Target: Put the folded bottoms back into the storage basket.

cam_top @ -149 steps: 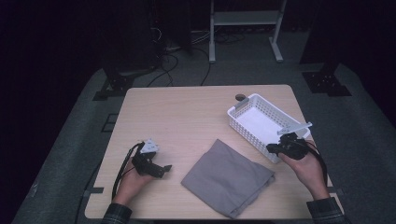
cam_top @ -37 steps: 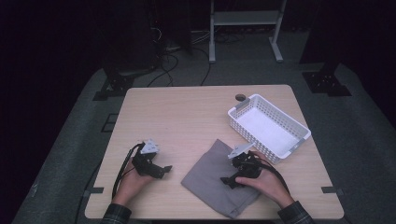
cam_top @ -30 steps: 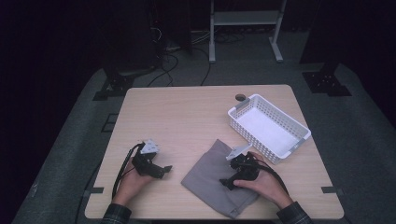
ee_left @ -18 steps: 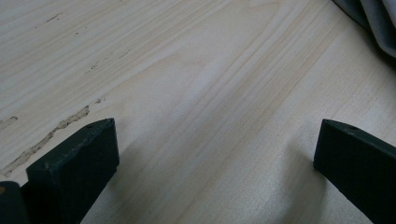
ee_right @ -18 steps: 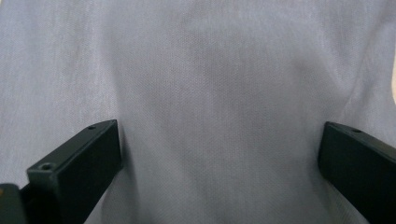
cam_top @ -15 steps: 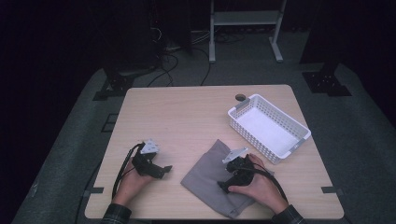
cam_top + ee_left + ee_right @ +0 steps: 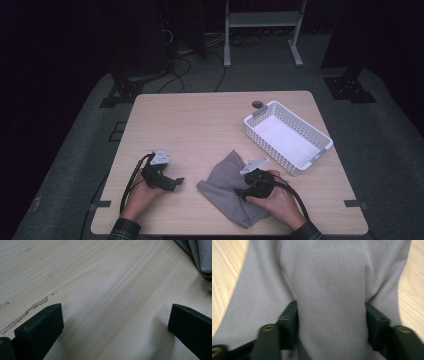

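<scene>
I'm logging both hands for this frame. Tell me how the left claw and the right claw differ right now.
The left claw has its jaws wide apart over bare table, with nothing between them; the right claw has a raised fold of the grey cloth between its jaws. The left claw sits beside the cloth, apart from it; the right claw rests on it. Both are hand-held, low at the table's near edge.
</scene>
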The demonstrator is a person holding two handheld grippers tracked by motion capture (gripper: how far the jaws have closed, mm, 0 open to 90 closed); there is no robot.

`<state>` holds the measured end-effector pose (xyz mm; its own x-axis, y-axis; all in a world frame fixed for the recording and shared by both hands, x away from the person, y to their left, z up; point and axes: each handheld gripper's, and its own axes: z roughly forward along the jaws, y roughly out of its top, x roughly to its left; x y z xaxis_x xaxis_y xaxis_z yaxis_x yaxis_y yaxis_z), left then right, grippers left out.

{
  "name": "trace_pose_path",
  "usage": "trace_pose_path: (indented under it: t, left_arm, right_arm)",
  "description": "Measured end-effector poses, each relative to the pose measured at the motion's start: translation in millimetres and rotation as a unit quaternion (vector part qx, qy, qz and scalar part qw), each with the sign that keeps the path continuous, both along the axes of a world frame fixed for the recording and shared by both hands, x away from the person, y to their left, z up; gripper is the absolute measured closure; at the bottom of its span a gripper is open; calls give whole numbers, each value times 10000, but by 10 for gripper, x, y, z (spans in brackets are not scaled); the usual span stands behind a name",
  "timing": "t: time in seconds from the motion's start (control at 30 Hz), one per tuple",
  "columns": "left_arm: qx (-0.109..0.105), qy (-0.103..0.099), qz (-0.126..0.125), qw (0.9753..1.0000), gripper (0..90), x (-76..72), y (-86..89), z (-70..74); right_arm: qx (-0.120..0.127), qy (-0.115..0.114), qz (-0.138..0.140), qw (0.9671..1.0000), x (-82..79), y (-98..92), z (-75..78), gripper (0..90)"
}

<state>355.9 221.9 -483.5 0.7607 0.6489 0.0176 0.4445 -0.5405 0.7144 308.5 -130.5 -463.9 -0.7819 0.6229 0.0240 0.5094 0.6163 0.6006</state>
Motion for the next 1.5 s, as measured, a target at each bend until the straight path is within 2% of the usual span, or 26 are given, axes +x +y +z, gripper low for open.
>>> trace_pose_path:
  t: [0.2, 0.27, 0.43, 0.73, 1.0, 1.5]
  left_arm:
    - [9, 2, -2, 10000, 0, 0, 1, 1]
    - [4, 2, 1, 10000, 0, 0, 0, 1]
    - [3, 3, 1, 10000, 0, 1, 0, 1]
    - [4, 4, 1, 10000, 0, 1, 0, 1]
    - [2, 5, 2, 10000, 0, 1, 0, 1]
    - [1, 6, 4, 10000, 0, 1, 0, 1]
  right_arm:
    - [12, -89, -116, 9999, -3, 27, 21, 622]
    - [33, -107, -95, 9999, 3, 29, 19, 629]
    - [123, 41, -111, 9999, 24, 11, 30, 630]
    - [245, 203, 31, 9995, 43, -23, 104, 640]
    - [350, 213, 58, 9991, 51, -65, 203, 640]
    - [456, 61, -21, 9989, 113, -206, 411, 640]
